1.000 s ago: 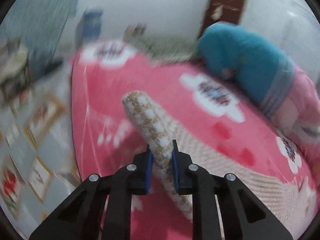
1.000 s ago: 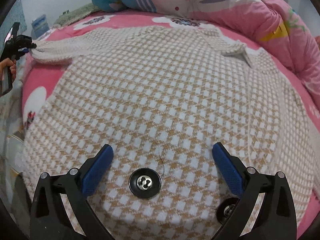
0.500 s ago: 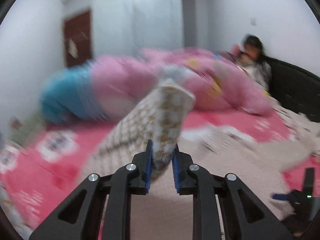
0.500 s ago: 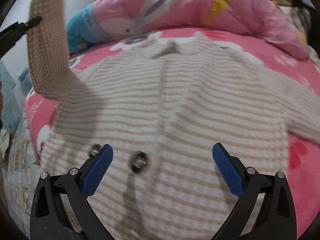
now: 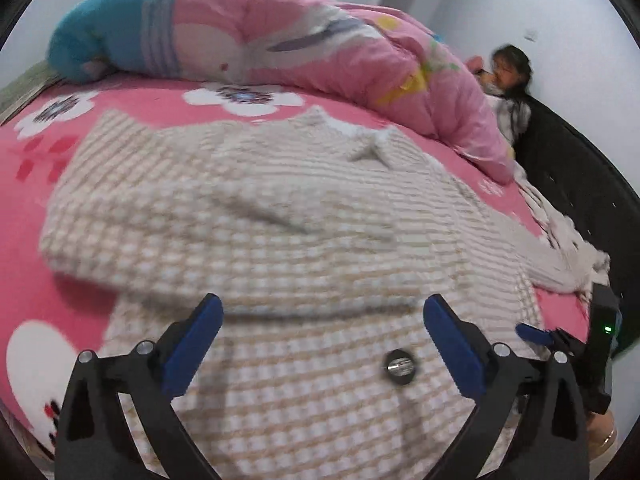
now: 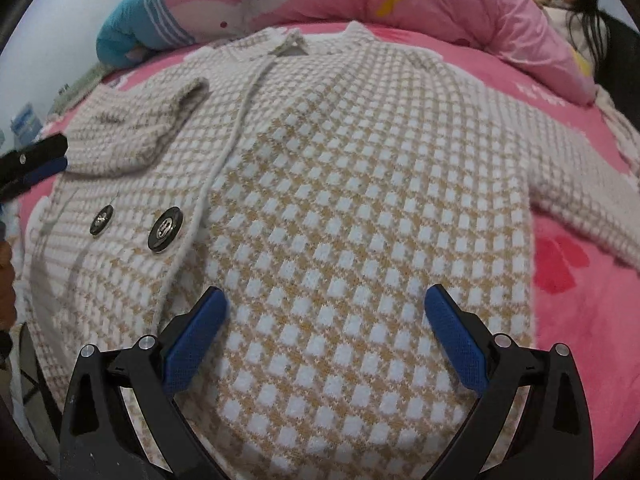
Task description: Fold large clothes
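The left gripper [image 5: 322, 344] and the right gripper [image 6: 326, 338] are both wide open and hold nothing. Under them the checked cardigan [image 6: 360, 200] lies flat on the pink bed [image 6: 580, 320], one sleeve [image 6: 132, 136] folded over its front. Behind is a pink quilt [image 5: 320, 44].

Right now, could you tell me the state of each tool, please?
Left tool: open, holding nothing, above the cardigan.
Right tool: open, holding nothing.
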`<control>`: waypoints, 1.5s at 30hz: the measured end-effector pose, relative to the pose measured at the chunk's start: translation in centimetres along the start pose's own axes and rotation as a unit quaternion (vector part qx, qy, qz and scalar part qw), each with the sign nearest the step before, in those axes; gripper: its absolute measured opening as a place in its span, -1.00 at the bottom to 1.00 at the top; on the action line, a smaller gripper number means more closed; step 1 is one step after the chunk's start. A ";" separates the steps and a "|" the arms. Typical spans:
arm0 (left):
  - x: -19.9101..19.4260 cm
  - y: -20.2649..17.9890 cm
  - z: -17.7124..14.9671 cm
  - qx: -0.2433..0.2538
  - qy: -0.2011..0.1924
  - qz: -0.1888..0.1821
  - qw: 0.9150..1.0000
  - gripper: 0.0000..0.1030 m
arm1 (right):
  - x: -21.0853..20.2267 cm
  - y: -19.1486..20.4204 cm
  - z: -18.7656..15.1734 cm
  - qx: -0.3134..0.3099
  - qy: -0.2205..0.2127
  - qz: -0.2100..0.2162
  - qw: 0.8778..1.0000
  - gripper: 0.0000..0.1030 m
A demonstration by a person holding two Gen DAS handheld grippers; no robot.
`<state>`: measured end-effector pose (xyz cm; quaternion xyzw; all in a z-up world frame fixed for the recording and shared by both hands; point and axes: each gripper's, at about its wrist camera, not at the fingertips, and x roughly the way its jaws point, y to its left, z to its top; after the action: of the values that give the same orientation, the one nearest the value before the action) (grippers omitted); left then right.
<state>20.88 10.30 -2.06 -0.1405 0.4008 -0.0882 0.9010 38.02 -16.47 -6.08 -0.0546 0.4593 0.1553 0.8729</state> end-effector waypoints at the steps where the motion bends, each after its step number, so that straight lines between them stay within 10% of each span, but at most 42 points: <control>1: 0.2 0.8 -0.6 -0.010 0.010 0.005 1.000 0.92 | 0.1 -0.2 -0.1 -0.006 -0.005 0.002 1.000 0.85; 8: 0.8 4.6 -2.0 -0.084 0.014 -0.069 0.994 0.90 | -3.7 0.7 2.6 -0.018 -0.025 -0.009 0.999 0.85; 15: 0.3 4.2 -3.0 -0.052 0.011 -0.071 0.996 0.90 | -4.1 3.9 9.0 0.038 -0.043 0.222 0.973 0.84; 21: -0.1 4.2 -3.6 -0.041 -0.006 -0.074 0.996 0.90 | 4.8 3.9 11.6 0.145 0.077 0.343 0.925 0.20; 25: -1.1 3.8 -3.2 -0.025 -0.009 -0.054 0.998 0.90 | 7.3 3.9 11.7 0.171 0.115 0.349 0.914 -0.14; 33: -0.8 5.9 -2.3 -0.016 -0.007 0.083 0.996 0.90 | 9.1 5.6 12.0 0.173 0.123 0.332 0.919 -0.32; 40: 0.3 6.3 -3.2 -0.011 -0.004 0.107 0.994 0.90 | 9.3 10.2 12.0 0.099 0.120 0.297 0.942 -0.72; 45: -0.9 6.6 -2.7 -0.015 -0.012 0.097 0.995 0.90 | 4.4 11.7 13.9 0.045 0.032 0.254 0.966 -0.80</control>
<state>18.58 16.29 -5.31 -0.1158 0.4033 0.0073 0.9077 47.46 -1.13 -1.15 0.0982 0.4926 0.3488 0.7912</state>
